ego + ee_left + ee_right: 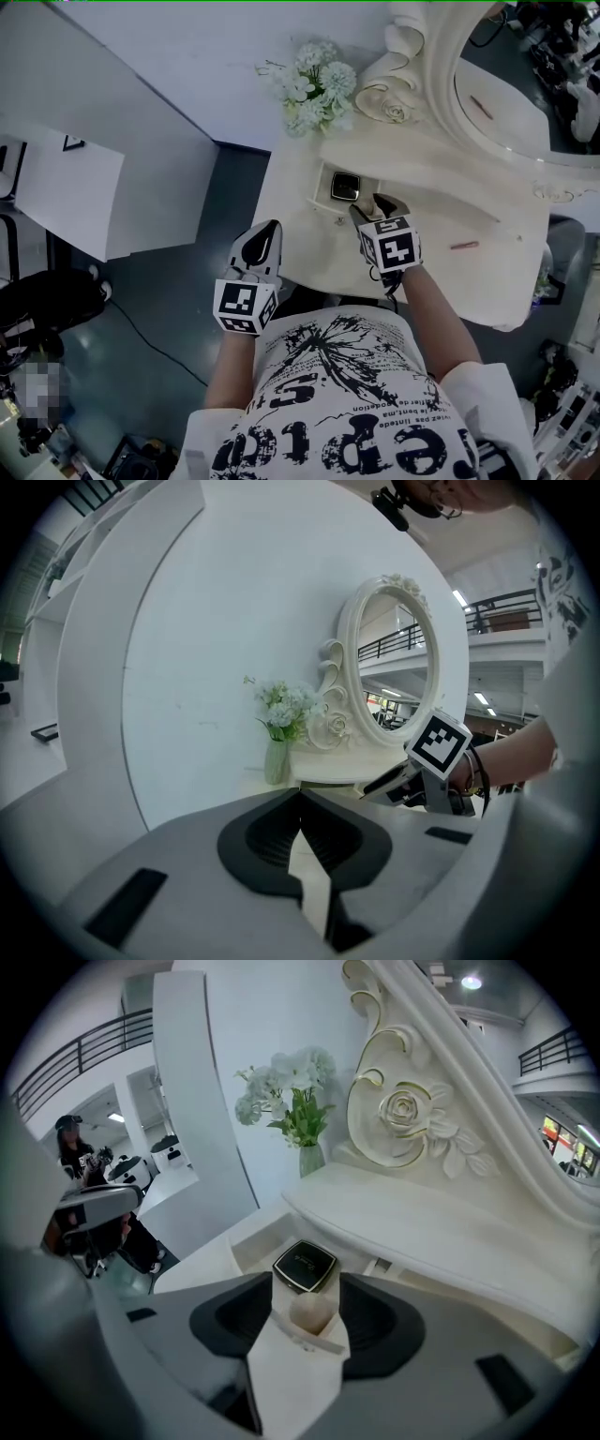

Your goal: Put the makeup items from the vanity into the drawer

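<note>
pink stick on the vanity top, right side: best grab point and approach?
Grip the pink stick at mid-length, straight down from above, jaws across its narrow width. It lies flat on the vanity top, long axis roughly along the front edge, bare surface either side, so the jaws should fit. The right gripper is nearer.

A white vanity [441,206] with an oval mirror [511,84] and a vase of flowers [314,84] is standing as a staged set in a big hall. Plain partition panels [103,112] are backing it, and a railed mezzanine [506,602] is running beyond on the right.
</note>
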Demonstrator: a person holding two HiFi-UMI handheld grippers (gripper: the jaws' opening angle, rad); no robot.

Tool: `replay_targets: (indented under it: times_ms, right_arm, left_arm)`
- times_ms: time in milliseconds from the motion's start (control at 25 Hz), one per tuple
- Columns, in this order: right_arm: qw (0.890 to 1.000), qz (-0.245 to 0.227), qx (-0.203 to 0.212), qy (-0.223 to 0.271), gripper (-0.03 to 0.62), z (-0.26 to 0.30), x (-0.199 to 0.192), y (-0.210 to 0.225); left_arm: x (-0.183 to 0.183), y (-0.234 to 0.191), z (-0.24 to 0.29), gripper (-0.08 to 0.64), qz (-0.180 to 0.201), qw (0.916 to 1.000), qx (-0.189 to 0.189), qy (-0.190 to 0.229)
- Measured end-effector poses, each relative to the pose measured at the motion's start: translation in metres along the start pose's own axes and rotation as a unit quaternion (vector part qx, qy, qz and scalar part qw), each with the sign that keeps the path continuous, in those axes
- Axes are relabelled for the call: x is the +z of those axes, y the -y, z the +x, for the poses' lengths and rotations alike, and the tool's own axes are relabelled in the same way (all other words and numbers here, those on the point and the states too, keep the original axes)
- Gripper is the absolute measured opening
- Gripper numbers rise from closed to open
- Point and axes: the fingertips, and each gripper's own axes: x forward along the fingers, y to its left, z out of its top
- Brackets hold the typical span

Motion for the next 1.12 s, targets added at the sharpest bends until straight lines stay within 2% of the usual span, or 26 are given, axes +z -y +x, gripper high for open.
replay_targets:
  times_ms: [320,560,760,920,1120]
  right_arm:
    - [0.999,0.032,-0.015,0.031,0.219,-0.028,-0.002,0.016]
    - [0.991,0.103,-0.063,0.063,0.215,-0.07,-0.026,0.069]
    - [0.976,0.169,-0.12,0.069,0.213,-0.107,-0.075,0.129]
    - [0.958,0.234,-0.16,0.05,0.213,-0.129,-0.133,0.173]
    - [0.932,0.315,-0.177,0.022,0.213,-0.136,-0.196,0.211]
  left_arm:
    - [0.008,0.018,0.015,0.02,0.009,0.9996,-0.026,0.002]
    - [0.016,0.067,0.04,0.02,0.024,0.9971,-0.072,0.003]
    - [0.016,0.119,0.063,0.02,0.042,0.9928,-0.112,-0.005]
    - [0.012,0.16,0.081,0.02,0.057,0.9881,-0.142,-0.017]
    - [0.003,0.199,0.098,0.02,0.072,0.9834,-0.163,-0.034]
